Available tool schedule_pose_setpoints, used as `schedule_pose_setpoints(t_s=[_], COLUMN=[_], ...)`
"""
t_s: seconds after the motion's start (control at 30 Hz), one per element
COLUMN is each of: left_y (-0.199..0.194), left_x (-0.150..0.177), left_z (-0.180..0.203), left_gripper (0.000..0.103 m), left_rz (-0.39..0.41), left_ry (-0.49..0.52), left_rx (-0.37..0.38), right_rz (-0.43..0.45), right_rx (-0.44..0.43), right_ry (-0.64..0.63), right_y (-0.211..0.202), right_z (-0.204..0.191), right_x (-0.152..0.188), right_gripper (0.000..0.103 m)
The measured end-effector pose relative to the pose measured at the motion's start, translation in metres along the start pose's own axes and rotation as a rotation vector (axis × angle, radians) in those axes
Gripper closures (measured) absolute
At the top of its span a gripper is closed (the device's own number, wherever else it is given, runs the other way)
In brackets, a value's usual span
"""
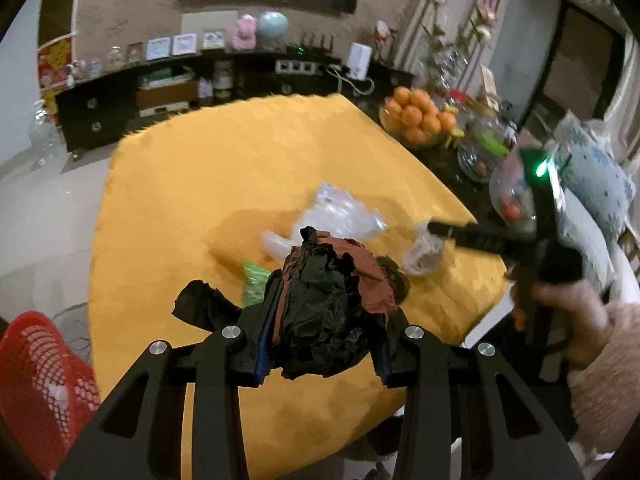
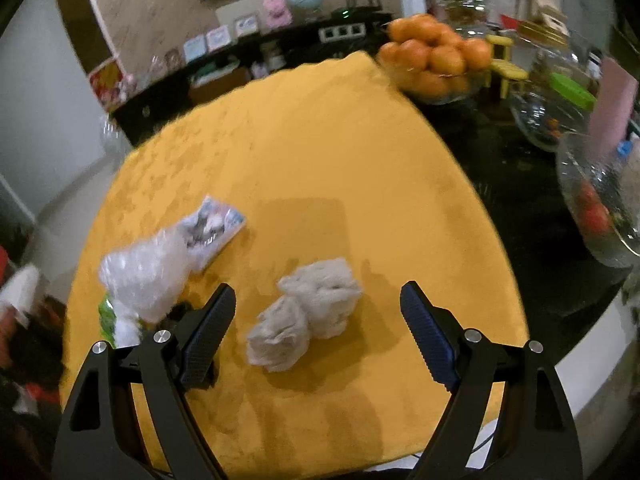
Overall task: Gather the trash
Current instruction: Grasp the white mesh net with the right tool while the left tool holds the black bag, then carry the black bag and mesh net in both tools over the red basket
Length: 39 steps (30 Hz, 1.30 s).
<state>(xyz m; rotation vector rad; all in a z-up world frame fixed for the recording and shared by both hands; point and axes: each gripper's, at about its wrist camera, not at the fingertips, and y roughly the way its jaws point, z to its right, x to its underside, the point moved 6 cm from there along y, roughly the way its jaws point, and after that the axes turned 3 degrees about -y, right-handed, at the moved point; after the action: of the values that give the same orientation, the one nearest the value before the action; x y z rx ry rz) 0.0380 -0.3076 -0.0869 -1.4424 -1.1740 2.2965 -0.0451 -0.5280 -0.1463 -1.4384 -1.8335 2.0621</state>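
**Carrying the dark wad to the basket, lining up on the pale one**

Holding a crumpled wad of black and rust-brown paper (image 1: 328, 300) at centre frame in the left wrist view, pinched between the pads of the left hand-held gripper (image 1: 324, 344), which press on both of its flanks. Looks clear of the yellow bench (image 1: 208, 168), though hard to confirm with the wad covering its own underside. Best kept squeezed as is: loose flaps stick out at the lower left and could snag or shed. Red mesh basket (image 1: 44, 376) waiting at the lower left edge of the frame, below bench level, likely the drop point; worth bringing the wad fully over its rim before letting go.

Further out on the bench, above the wad: a clear plastic bag (image 1: 340, 216), a green wrapper (image 1: 254, 284) peeking out at the left, and a pale crumpled tissue wad (image 2: 306, 312).

In the right wrist view, right hand-held gripper (image 2: 316, 328) spread wide, pads either side of that tissue wad at centre frame and not touching it. Good next move, as a judgement: lower until the pads flank its middle, then close gently on both lobes.

Glass bowls and a dish of oranges (image 2: 434, 58) at the upper right; best kept well away from any swing.
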Motion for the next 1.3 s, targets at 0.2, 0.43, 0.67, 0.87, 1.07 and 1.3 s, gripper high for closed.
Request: schedule_pose_setpoints(t_s=[0.2, 0.43, 0.67, 0.87, 1.07, 1.3], left_y=[-0.025, -0.054, -0.087, -0.118, -0.144, -0.174], left_x=[-0.002, 0.002, 0.009, 0.015, 0.02, 0.026], left_z=[-0.035, -0.079, -0.107, -0.128, -0.156, -0.195], left_gripper=[0.066, 0.066, 0.066, 0.066, 0.066, 0.066], left_rz=[0.04, 0.082, 0.13, 0.173, 0.202, 0.232], left_ry=[-0.064, -0.145, -0.205, -0.246, -0.294, -0.37], left_rx=[-0.061, -0.157, -0.222, -0.273, -0.339, -0.422], right_rz=[-0.032, -0.039, -0.026, 0.034, 0.103, 0.133], right_rx=[0.058, 0.076, 0.061, 0.051, -0.013, -0.153], right_ry=[-0.062, -0.126, -0.092, -0.116, -0.177, -0.288], right_y=[0.024, 0.03, 0.022, -0.003, -0.034, -0.055], right_z=[-0.011, -0.017, -0.019, -0.035, -0.076, -0.154], right_x=[0.009, 0.007, 0.001, -0.013, -0.037, -0.054], right_gripper=[0.026, 0.059, 0.065, 0.065, 0.065, 0.065])
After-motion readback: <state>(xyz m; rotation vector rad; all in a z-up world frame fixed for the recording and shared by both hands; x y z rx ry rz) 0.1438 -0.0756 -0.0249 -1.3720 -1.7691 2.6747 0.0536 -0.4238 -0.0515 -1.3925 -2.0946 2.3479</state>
